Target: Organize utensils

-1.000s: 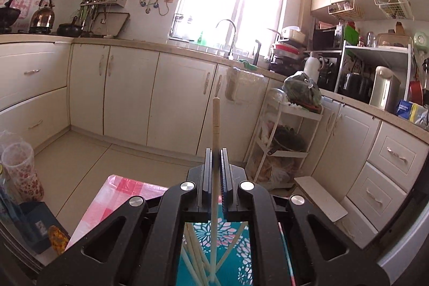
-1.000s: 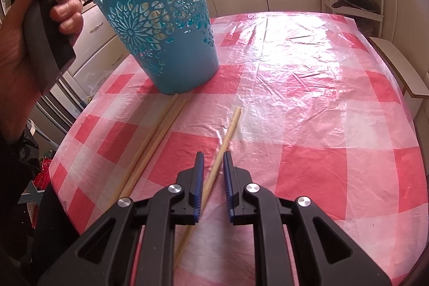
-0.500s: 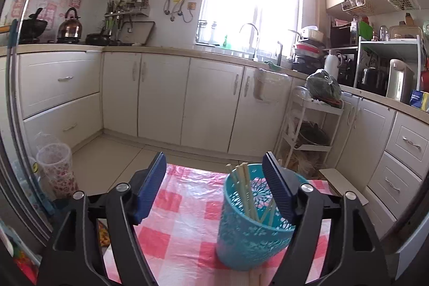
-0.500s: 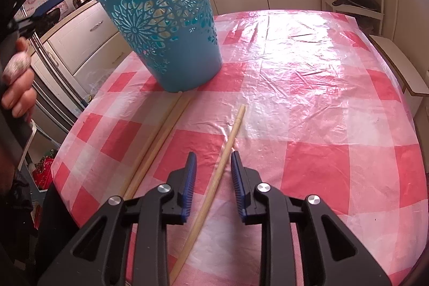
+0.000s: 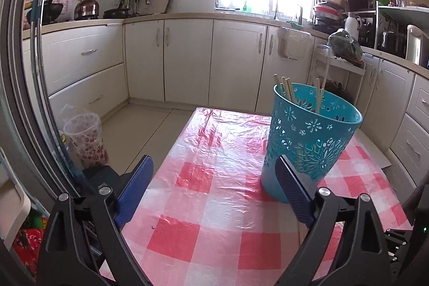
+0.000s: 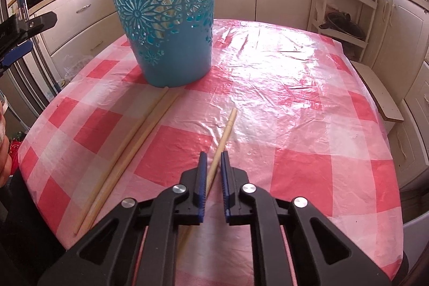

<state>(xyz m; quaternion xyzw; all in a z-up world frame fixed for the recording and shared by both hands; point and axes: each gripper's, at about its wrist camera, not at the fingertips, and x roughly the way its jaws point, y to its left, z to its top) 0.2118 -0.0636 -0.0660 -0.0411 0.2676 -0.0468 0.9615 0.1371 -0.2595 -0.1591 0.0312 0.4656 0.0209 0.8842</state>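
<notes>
A blue perforated basket [image 5: 308, 141] stands upright on the red-checked table [image 5: 203, 178] and holds several wooden chopsticks [image 5: 288, 91]. My left gripper [image 5: 214, 178] is open and empty, held above the table to the basket's left. In the right wrist view the basket [image 6: 166, 18] stands at the far left. My right gripper [image 6: 213, 172] straddles a single chopstick [image 6: 226, 129] lying on the table, jaws narrow, with a small gap still showing on each side. Two more chopsticks [image 6: 128, 149] lie side by side to its left, touching the basket's base.
Cream kitchen cabinets [image 5: 187, 58] run along the walls. A white wire rack [image 6: 346, 15] stands beyond the table's far right corner. A plastic-lined bin [image 5: 83, 136] sits on the floor to the left. The left gripper's fingers [image 6: 29, 23] show at the left edge.
My left gripper let a chopstick go into the basket, opened wide, and drew back and to the left. My right gripper's jaws have narrowed around the single chopstick.
</notes>
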